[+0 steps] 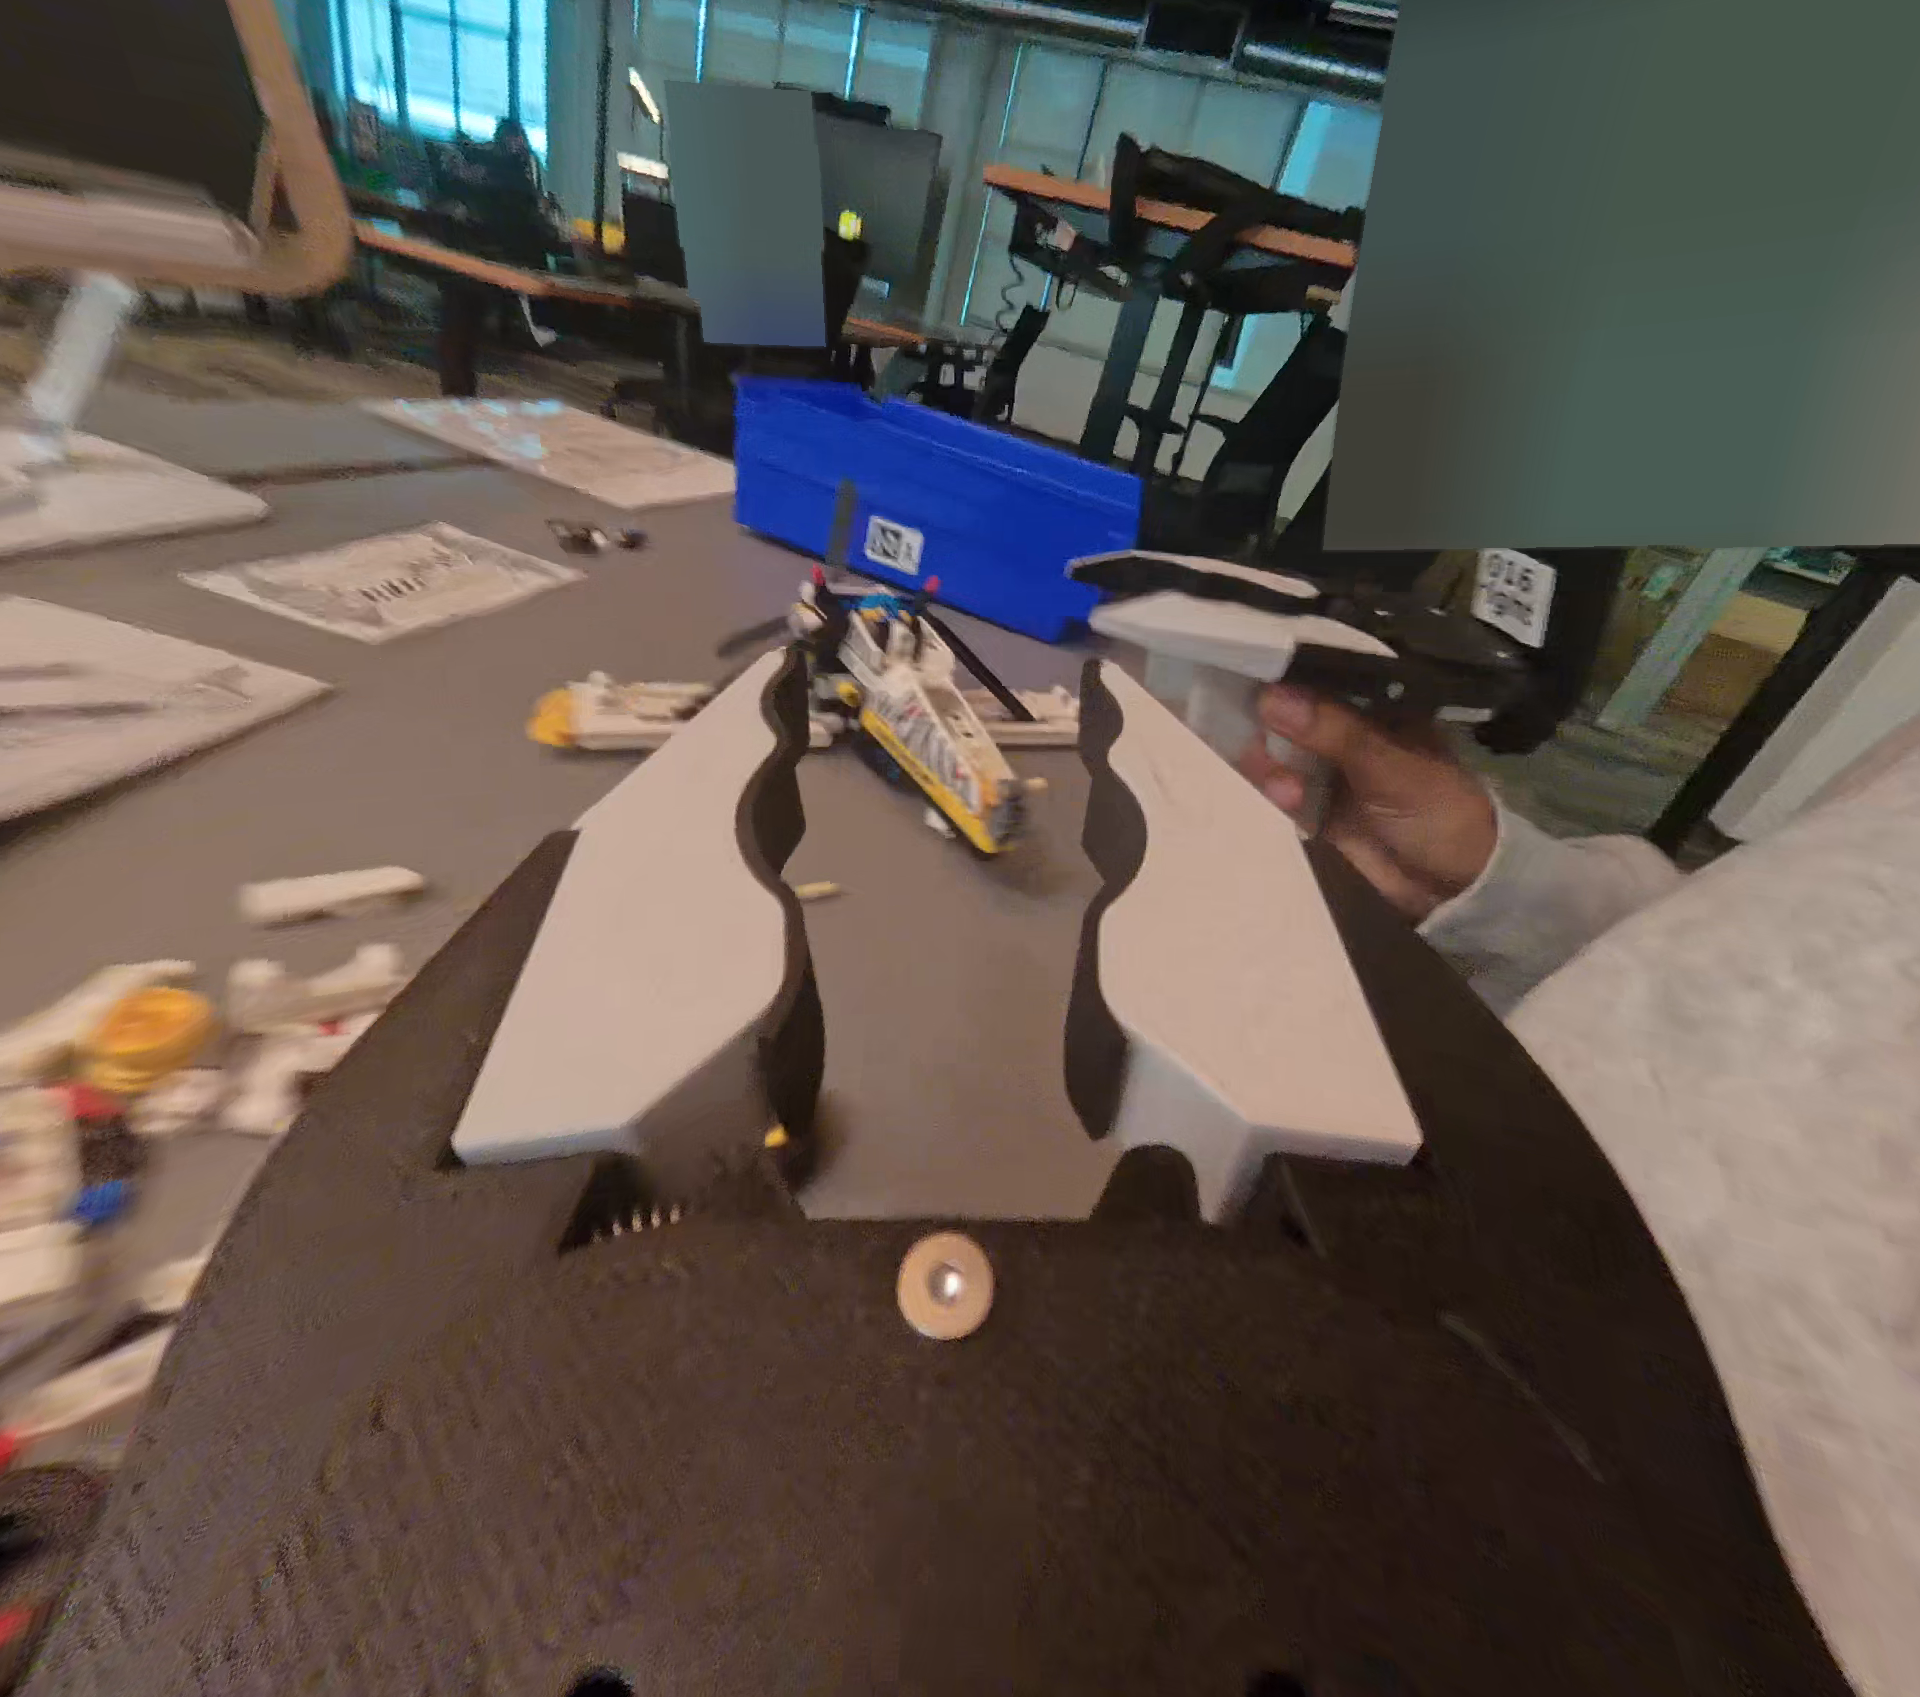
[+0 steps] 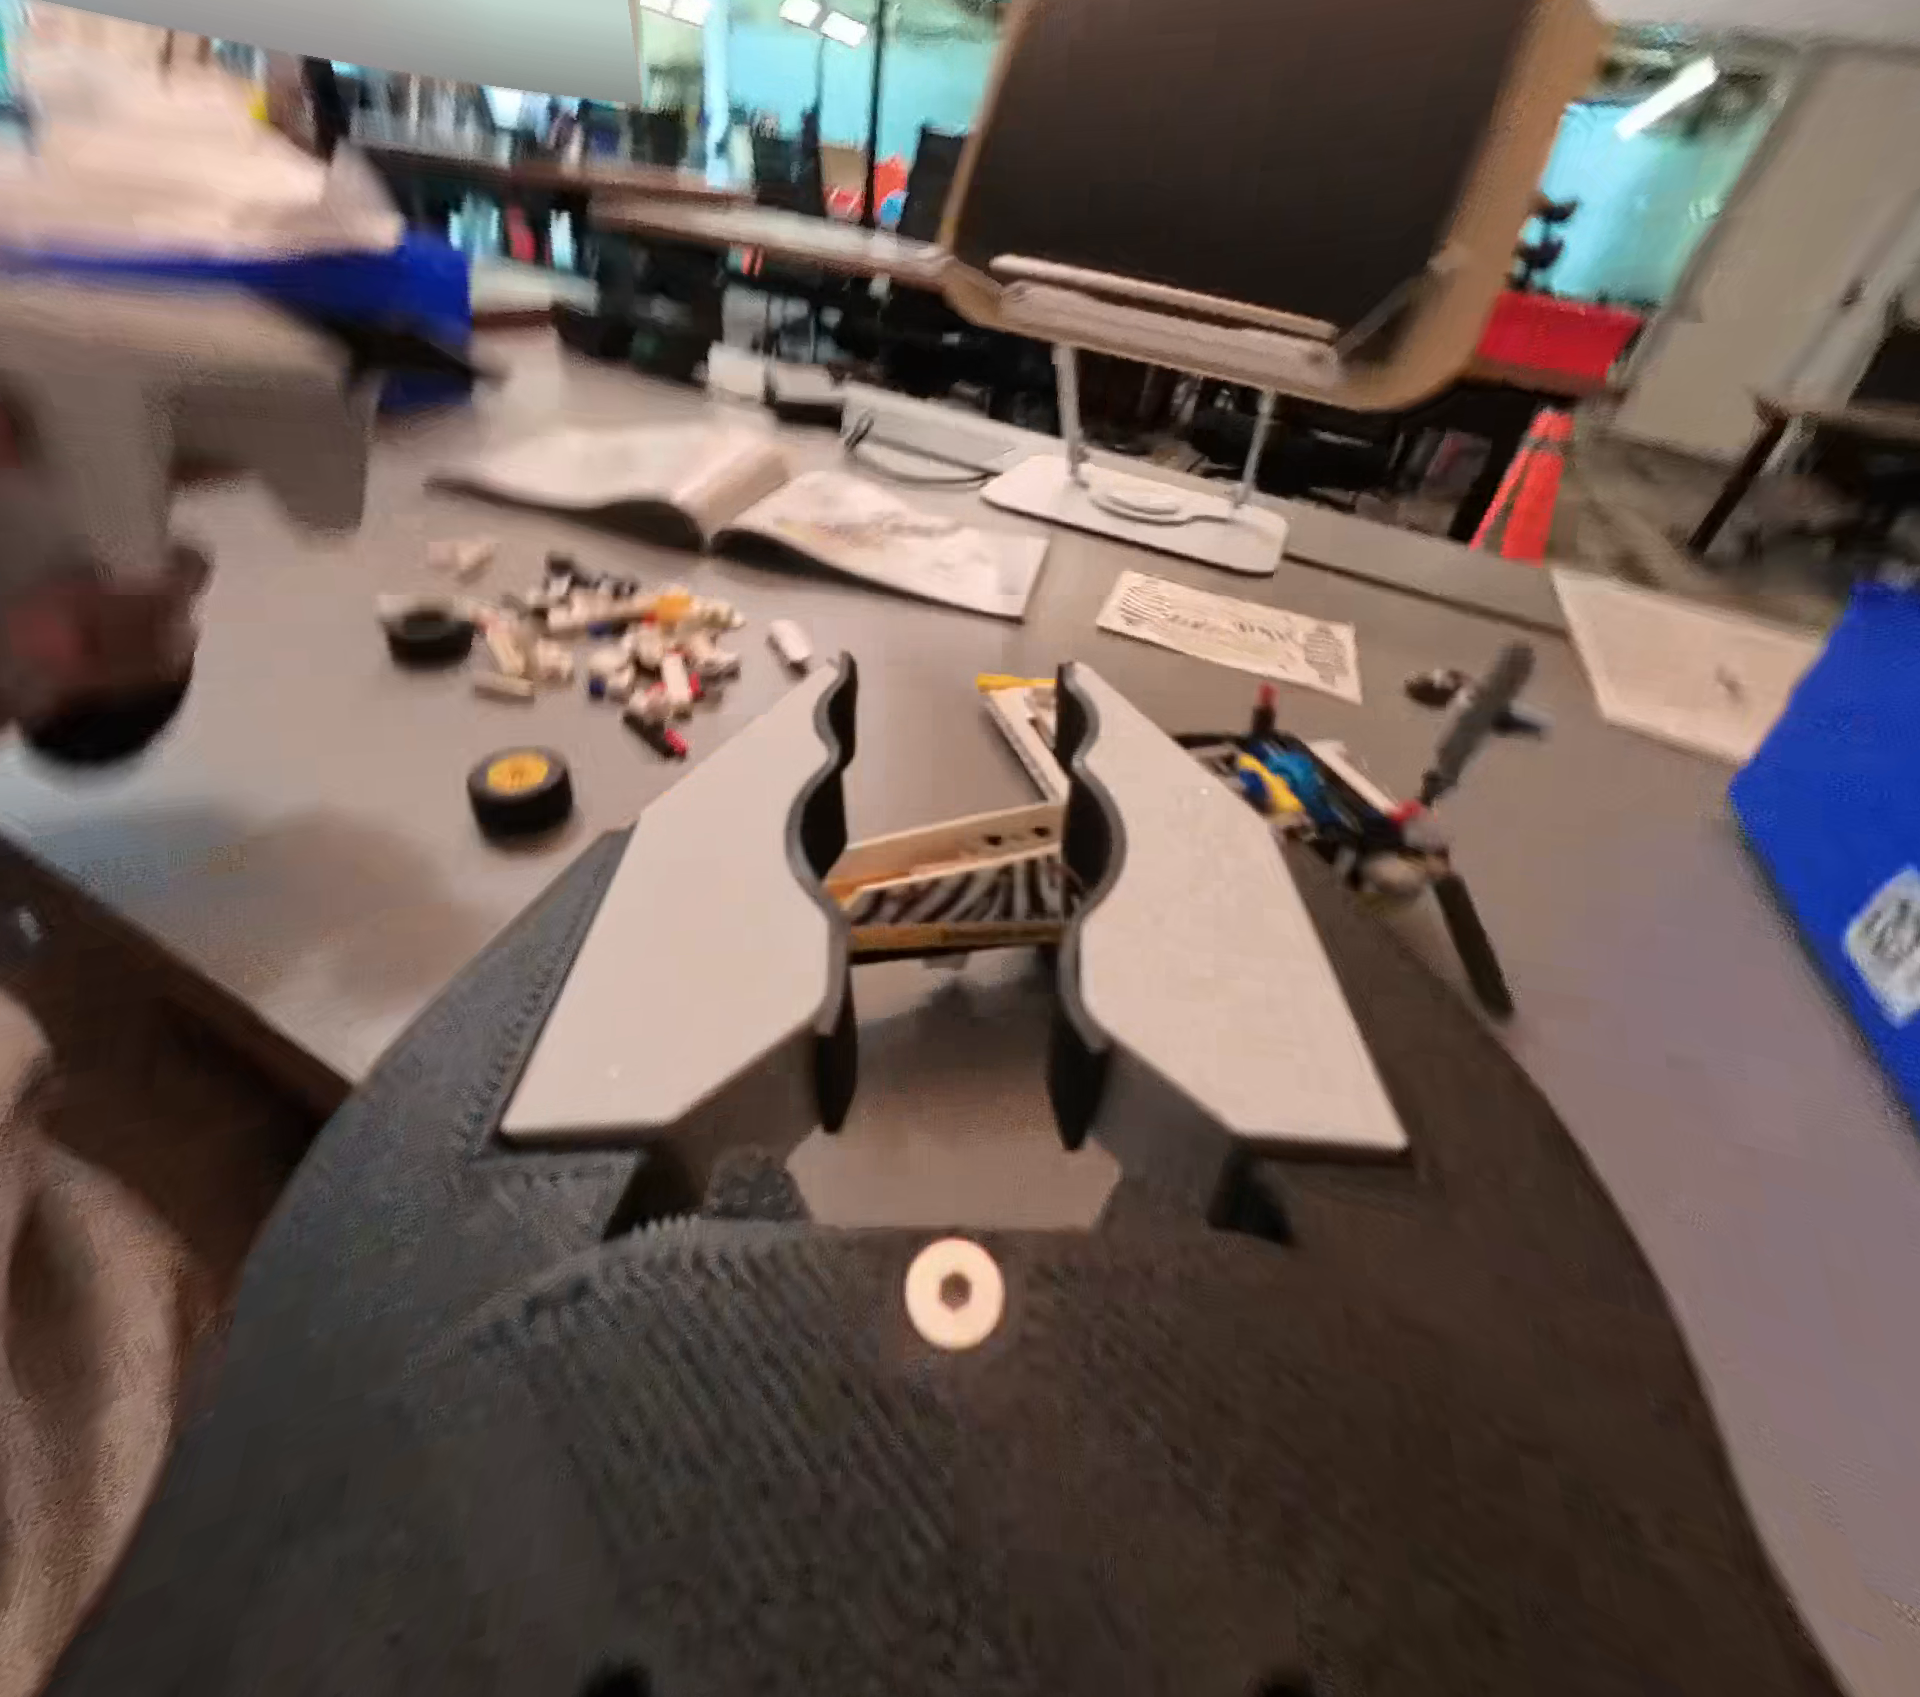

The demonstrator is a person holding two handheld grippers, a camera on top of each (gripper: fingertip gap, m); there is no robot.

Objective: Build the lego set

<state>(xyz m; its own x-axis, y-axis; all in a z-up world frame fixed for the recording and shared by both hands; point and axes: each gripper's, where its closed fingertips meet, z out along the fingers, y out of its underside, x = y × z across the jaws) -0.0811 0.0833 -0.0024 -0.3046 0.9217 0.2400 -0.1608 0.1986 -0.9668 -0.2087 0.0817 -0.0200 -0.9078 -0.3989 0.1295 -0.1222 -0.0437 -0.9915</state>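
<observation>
The partly built lego plane [image 1: 925, 733], white and yellow with striped stickers and a black propeller, lies on the grey table [image 1: 447, 774]. My left gripper [image 1: 935, 671] is open and empty, held above the table just short of the plane. My right gripper [image 2: 956, 676] is open. The plane's striped body [image 2: 956, 894] shows through the gap between its jaws, which do not close on it. Its blue engine and propeller [image 2: 1299, 780] lie to the right. The right gripper also shows in the left wrist view [image 1: 1226, 619], held in a hand [image 1: 1371, 795] right of the plane.
Loose lego pieces [image 2: 623, 639], a black tyre [image 2: 428, 634] and a yellow-hubbed wheel [image 2: 520, 780] lie to the left. An open instruction booklet [image 2: 727, 494], a sticker sheet [image 2: 1231, 634], a screen stand [image 2: 1143, 504] and a blue bin [image 1: 935, 484] stand farther back. My left gripper [image 2: 156, 400] shows blurred.
</observation>
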